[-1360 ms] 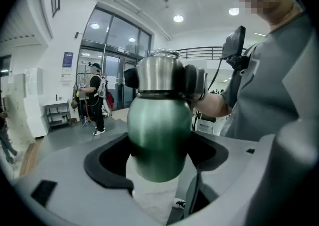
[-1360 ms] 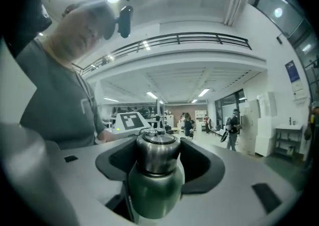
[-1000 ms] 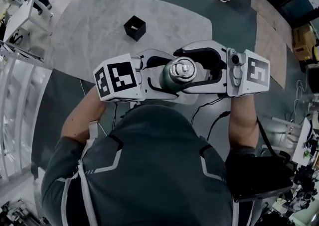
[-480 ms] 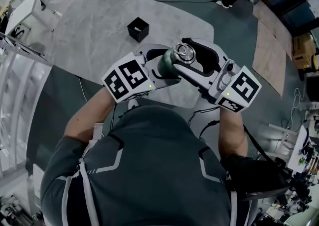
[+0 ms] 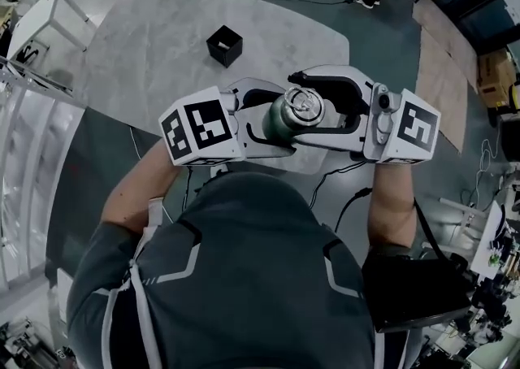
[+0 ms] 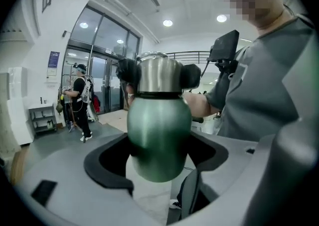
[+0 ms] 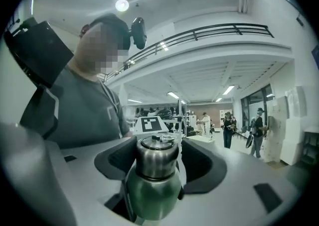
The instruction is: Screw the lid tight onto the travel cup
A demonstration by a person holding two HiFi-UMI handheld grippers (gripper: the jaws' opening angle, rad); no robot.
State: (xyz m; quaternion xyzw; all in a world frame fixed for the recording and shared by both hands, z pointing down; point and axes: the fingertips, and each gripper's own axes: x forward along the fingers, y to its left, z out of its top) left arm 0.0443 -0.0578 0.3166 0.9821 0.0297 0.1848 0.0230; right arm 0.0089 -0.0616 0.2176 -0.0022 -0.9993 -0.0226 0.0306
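- While the left gripper (image 6: 158,163) is clamped on the green body of the travel cup (image 6: 159,130), low on its bulge, the right gripper (image 7: 159,156) has its jaws apart around the lid (image 7: 156,164).
- The right jaws have just been opening. The lid is between them, and the right gripper view shows a sliver of gap on one side, so the pads do not look to be pressing.
- The right gripper lies level, reaching in from the opposite side, with both pads flanking the lid's steel wall.
- The lid sits upright on the cup's neck and looks seated. I can't tell how far the thread is home.
- The cup is off the desk (image 5: 146,42), upright in the air, carried only by the left gripper. It hangs over the desk's near edge, close to the person's chest.
- Handling, my guess: a stiff metal shell that won't give or dent under the pads. The smooth painted body looks slippery and could spin in the left jaws when torque goes on. Weight is moderate at most; whether it's full is unknown.
- Where to grip: keep the left on the widest part of the body, and put the right on the lid's straight side wall, not on the small fitting on top.
- Likely next: close on the lid, twist, release, repeat.
- A black box (image 5: 221,45) sits toward the far edge of the pale desk, well apart from the cup.
- Other people stand in the hall beyond.
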